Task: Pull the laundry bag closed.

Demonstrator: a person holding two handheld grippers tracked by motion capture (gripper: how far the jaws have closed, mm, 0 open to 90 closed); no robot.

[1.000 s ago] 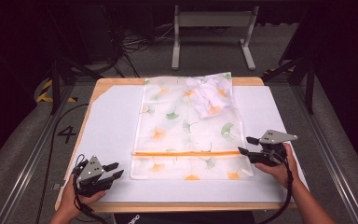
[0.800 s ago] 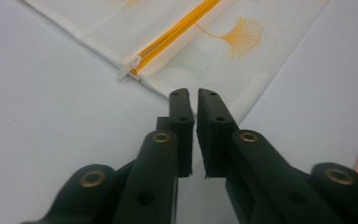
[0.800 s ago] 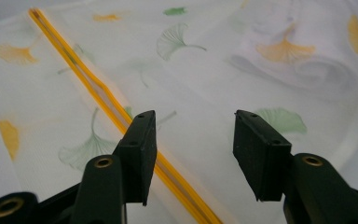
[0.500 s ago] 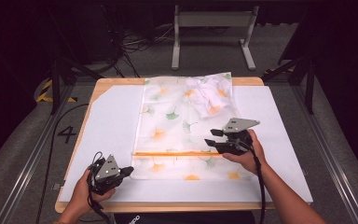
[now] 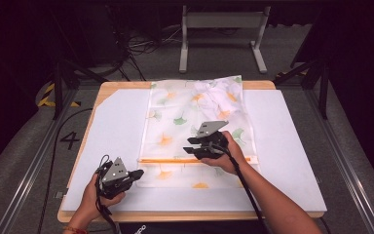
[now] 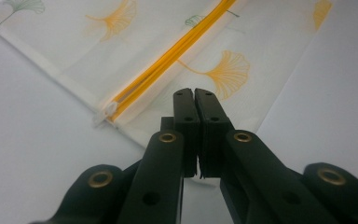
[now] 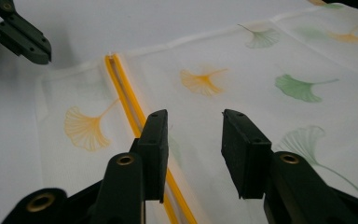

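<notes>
A white mesh bag point(image 5: 195, 112) printed with ginkgo leaves lies flat on the white mat. An orange zipper point(image 5: 175, 160) crosses it near the front. My left gripper point(image 5: 140, 173) is at the bag's front left corner. In the left gripper view its jaws point(image 6: 195, 91) are shut tight over the fabric just past the white zipper pull point(image 6: 108, 109). I cannot tell whether any cloth is pinched. My right gripper point(image 5: 191, 146) hovers over the middle of the zipper point(image 7: 121, 93). Its jaws point(image 7: 193, 116) stand open and have just been closing, with only flat fabric beneath them.
The white mat point(image 5: 117, 126) covers a wooden table point(image 5: 121, 86) whose front edge runs just below my hands. Something white and crumpled point(image 5: 214, 95) sits inside the bag's far end. A metal stand point(image 5: 221, 29) and dark floor lie beyond the table.
My right gripper has travelled left from the bag's right edge to the middle of the zipper, its jaws narrowing. The left gripper has edged right to the bag's corner and shut.
</notes>
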